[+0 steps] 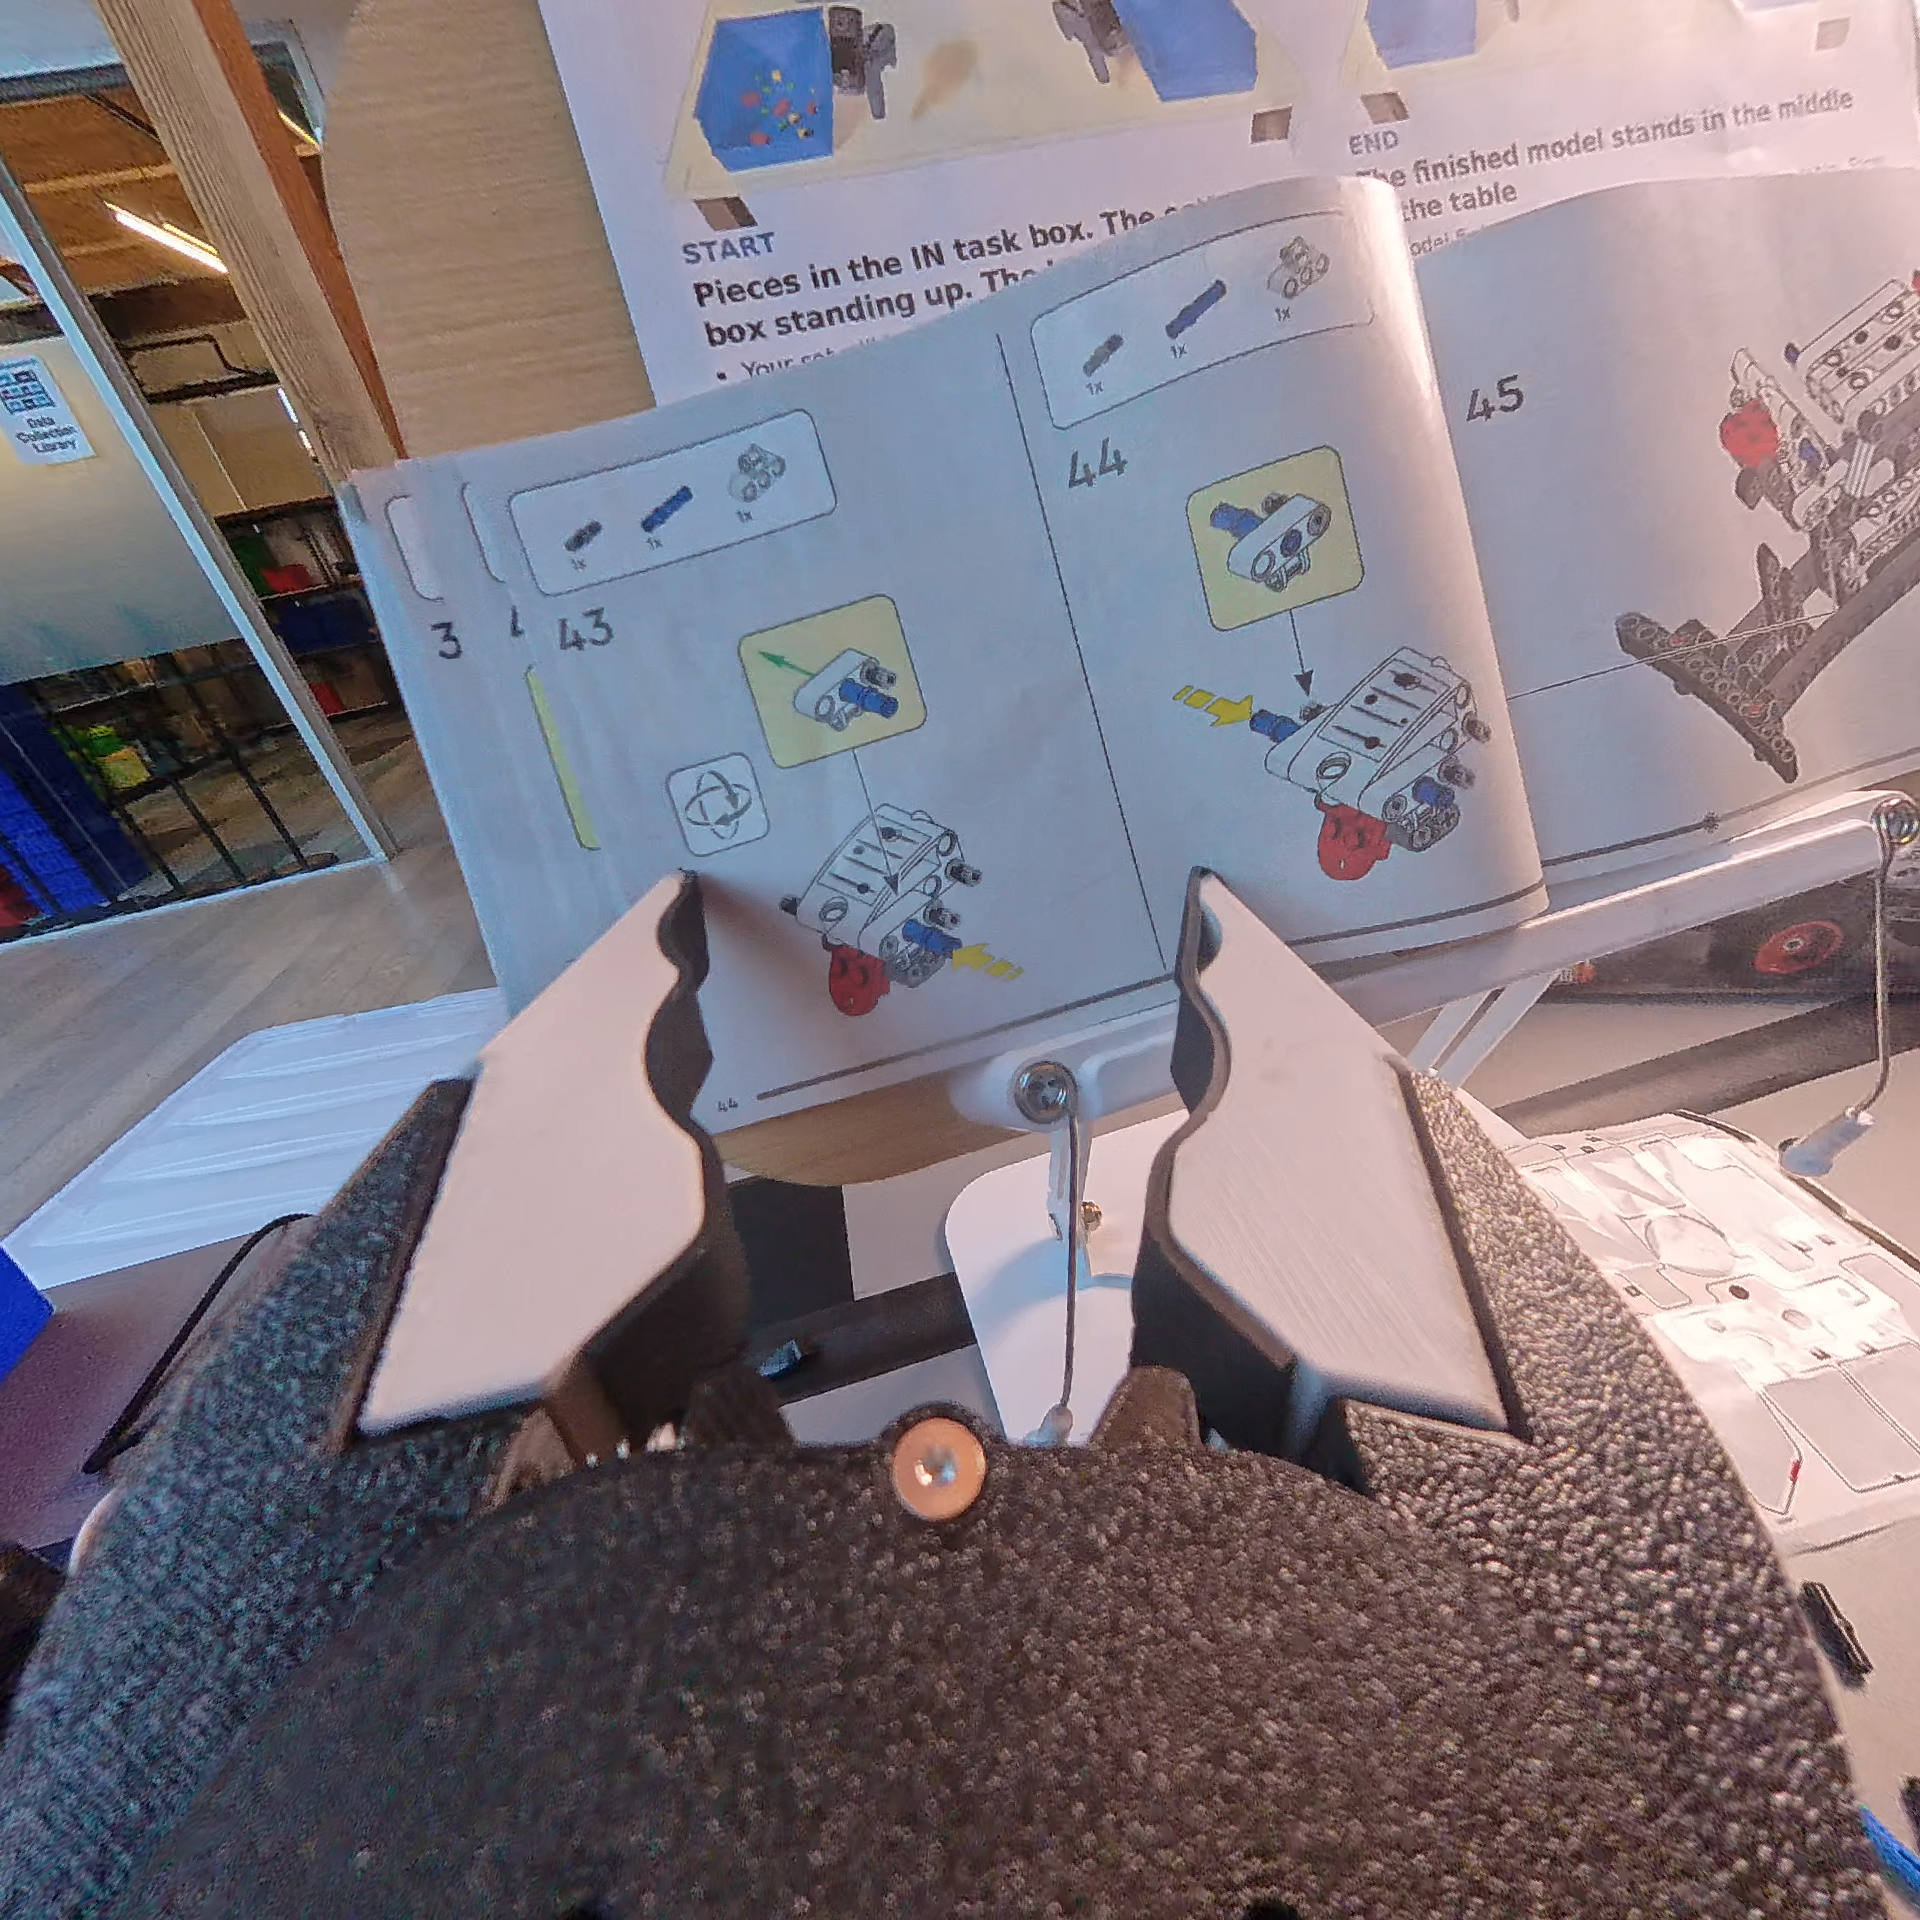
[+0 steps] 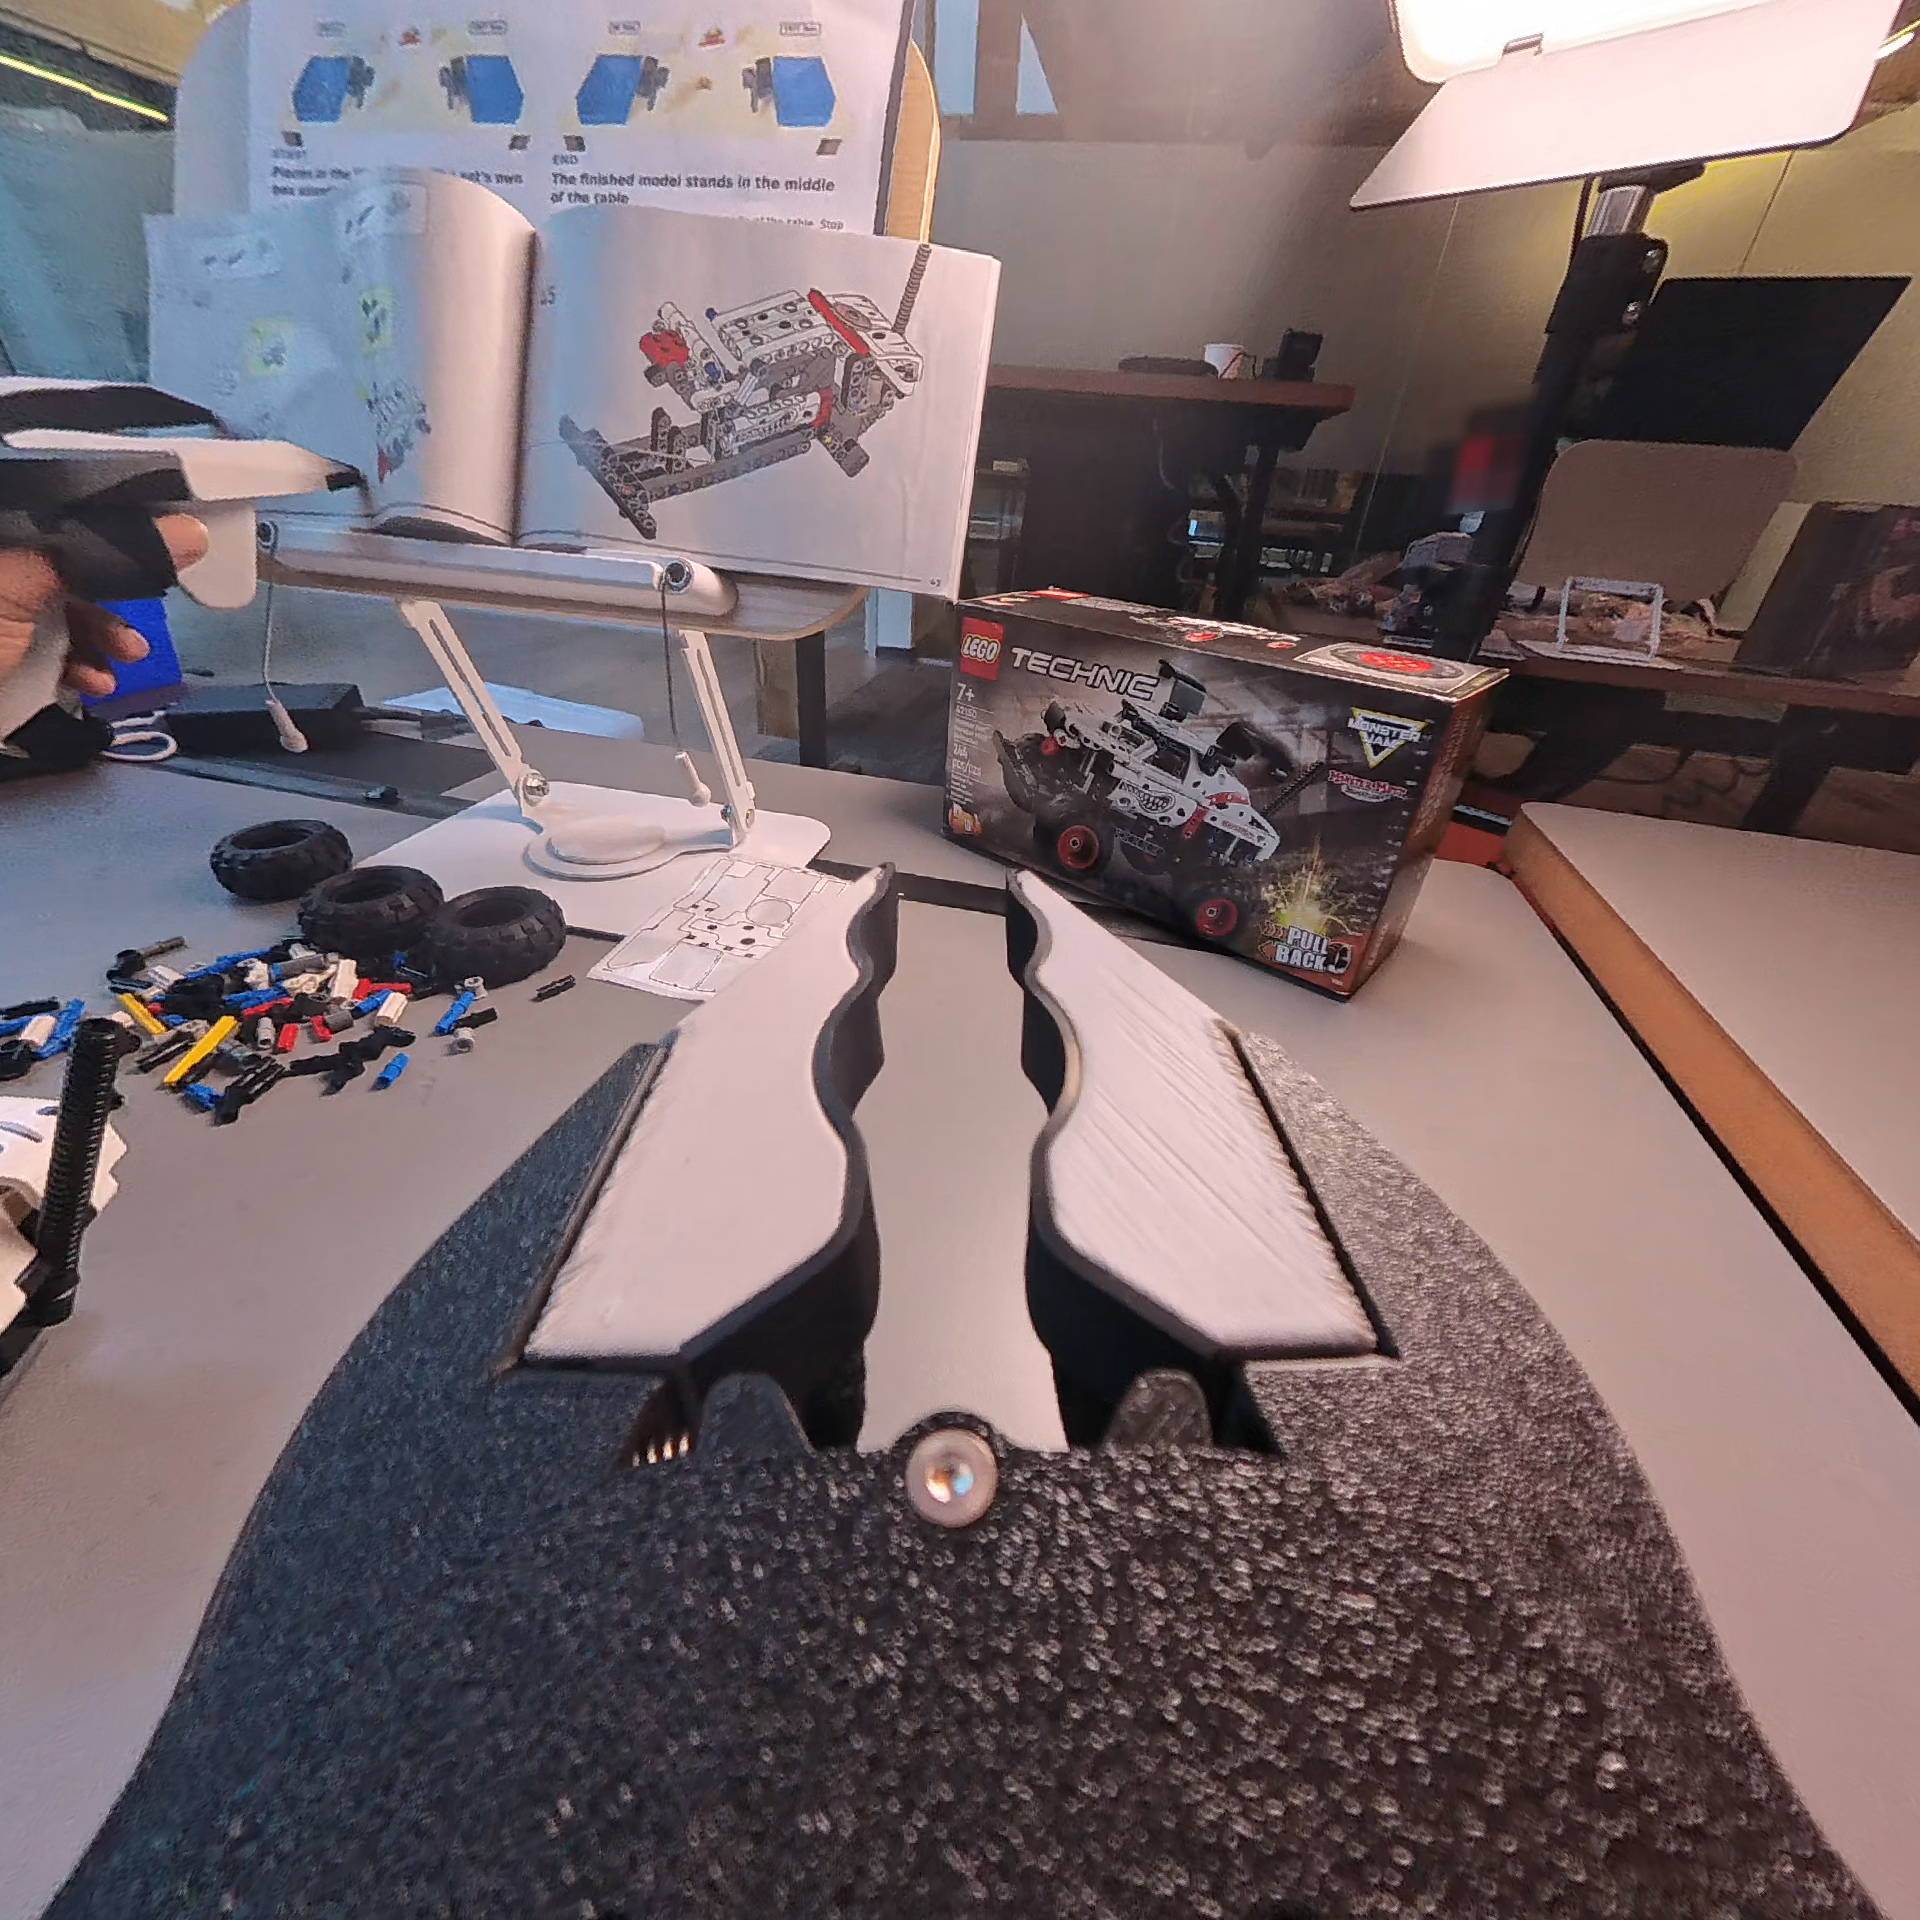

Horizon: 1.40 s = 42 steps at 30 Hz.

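Observation:
My left gripper [image 1: 940, 894] is open and empty. Its fingertips are right up against the lower part of the left page of an open instruction booklet [image 1: 935, 675], which stands on a white book stand [image 1: 1049, 1247]. The right wrist view shows this gripper [image 2: 301, 499] at the booklet's [image 2: 748, 395] left page, held by a hand. My right gripper [image 2: 951, 883] is empty, its jaws a narrow gap apart, low over the grey table [image 2: 1403, 1091]. It points at the stand's base [image 2: 623, 831] and a toy set box [image 2: 1195, 790].
Three black tyres [image 2: 416, 914] and a pile of small loose pieces [image 2: 260, 1018] lie at the left. A sticker sheet [image 2: 717, 925] lies by the stand. A partly built model [image 2: 52, 1164] is at the left edge. A second table [image 2: 1766, 935] adjoins on the right, with a lamp panel [image 2: 1621, 83] above. One gripper's finger ends stand about 40 centimetres off the other's.

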Each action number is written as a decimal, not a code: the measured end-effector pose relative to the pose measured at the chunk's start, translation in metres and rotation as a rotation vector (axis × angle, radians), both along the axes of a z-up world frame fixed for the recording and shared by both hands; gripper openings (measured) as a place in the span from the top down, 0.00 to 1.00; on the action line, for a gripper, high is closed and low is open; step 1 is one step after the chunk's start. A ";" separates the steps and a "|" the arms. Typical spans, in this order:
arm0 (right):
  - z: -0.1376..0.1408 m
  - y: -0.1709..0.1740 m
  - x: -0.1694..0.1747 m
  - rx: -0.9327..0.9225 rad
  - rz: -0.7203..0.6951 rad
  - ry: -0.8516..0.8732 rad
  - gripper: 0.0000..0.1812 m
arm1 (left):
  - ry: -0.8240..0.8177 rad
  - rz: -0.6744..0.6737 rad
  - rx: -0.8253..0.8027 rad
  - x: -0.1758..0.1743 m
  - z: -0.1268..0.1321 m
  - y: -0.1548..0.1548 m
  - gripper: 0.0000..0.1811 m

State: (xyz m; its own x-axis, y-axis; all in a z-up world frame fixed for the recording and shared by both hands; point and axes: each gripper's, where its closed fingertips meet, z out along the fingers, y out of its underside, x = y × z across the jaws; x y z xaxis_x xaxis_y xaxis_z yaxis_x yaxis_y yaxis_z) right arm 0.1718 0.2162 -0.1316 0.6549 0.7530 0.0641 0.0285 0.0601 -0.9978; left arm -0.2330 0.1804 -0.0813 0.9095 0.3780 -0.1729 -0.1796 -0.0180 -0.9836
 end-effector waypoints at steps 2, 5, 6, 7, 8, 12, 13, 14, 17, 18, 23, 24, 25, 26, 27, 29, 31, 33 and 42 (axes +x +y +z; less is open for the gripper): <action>-0.001 -0.002 -0.003 0.005 0.011 -0.011 0.89 | 0.004 0.004 -0.001 0.000 0.000 0.000 0.55; -0.005 -0.006 -0.009 0.011 0.029 -0.032 0.89 | 0.011 -0.002 -0.005 0.002 0.000 0.000 0.62; -0.006 -0.007 -0.010 0.012 0.032 -0.037 0.89 | 0.014 -0.005 -0.007 0.003 0.000 0.000 0.64; -0.007 -0.008 -0.012 0.011 0.037 -0.041 0.89 | 0.016 -0.008 -0.011 0.004 0.000 0.000 0.67; -0.008 -0.009 -0.013 0.009 0.042 -0.044 0.89 | 0.015 -0.014 -0.014 0.005 -0.001 0.001 0.69; -0.010 -0.011 -0.016 0.007 0.052 -0.053 0.89 | 0.007 -0.036 -0.020 0.007 -0.001 0.001 0.77; -0.011 -0.012 -0.016 0.005 0.055 -0.054 0.89 | 0.005 -0.047 -0.024 0.008 -0.001 0.002 0.81; -0.011 -0.012 -0.017 0.004 0.058 -0.056 0.89 | 0.001 -0.061 -0.030 0.010 -0.001 0.002 0.84; -0.013 -0.014 -0.019 0.006 0.066 -0.066 0.90 | -0.013 -0.081 -0.037 0.013 -0.001 0.004 0.90; -0.014 -0.015 -0.020 0.007 0.069 -0.070 0.90 | -0.022 -0.096 -0.037 0.015 -0.001 0.005 0.92; -0.015 -0.017 -0.022 0.013 0.074 -0.082 0.90 | -0.066 -0.175 -0.027 0.031 0.005 0.008 1.00; -0.016 -0.017 -0.022 0.013 0.075 -0.083 0.90 | -0.066 -0.187 -0.027 0.034 0.007 0.009 1.00; -0.016 -0.017 -0.023 0.012 0.077 -0.084 0.90 | -0.067 -0.202 -0.029 0.038 0.008 0.010 1.00; -0.017 -0.018 -0.023 0.012 0.078 -0.086 0.90 | -0.066 -0.209 -0.030 0.041 0.009 0.011 1.00; -0.017 -0.018 -0.023 0.013 0.078 -0.089 0.90 | -0.060 -0.210 -0.027 0.043 0.011 0.011 1.00; -0.018 -0.019 -0.024 0.013 0.081 -0.092 0.90 | -0.055 -0.232 -0.025 0.049 0.014 0.013 1.00; -0.018 -0.020 -0.026 0.014 0.087 -0.094 0.90 | -0.052 -0.258 -0.028 0.056 0.016 0.015 1.00; -0.018 -0.021 -0.027 0.019 0.090 -0.097 0.90 | -0.048 -0.284 -0.029 0.065 0.018 0.017 1.00; -0.019 -0.023 -0.028 0.020 0.095 -0.100 0.90 | -0.052 -0.417 -0.018 0.112 0.030 0.030 1.00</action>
State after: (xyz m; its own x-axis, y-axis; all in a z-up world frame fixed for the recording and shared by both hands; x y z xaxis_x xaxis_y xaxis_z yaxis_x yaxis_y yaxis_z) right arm 0.1442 0.1933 -0.1503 0.5700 0.8093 0.1417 0.1213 0.0876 -0.9887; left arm -0.1211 0.2101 -0.0510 0.9917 -0.0269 -0.1257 -0.1250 0.0288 -0.9917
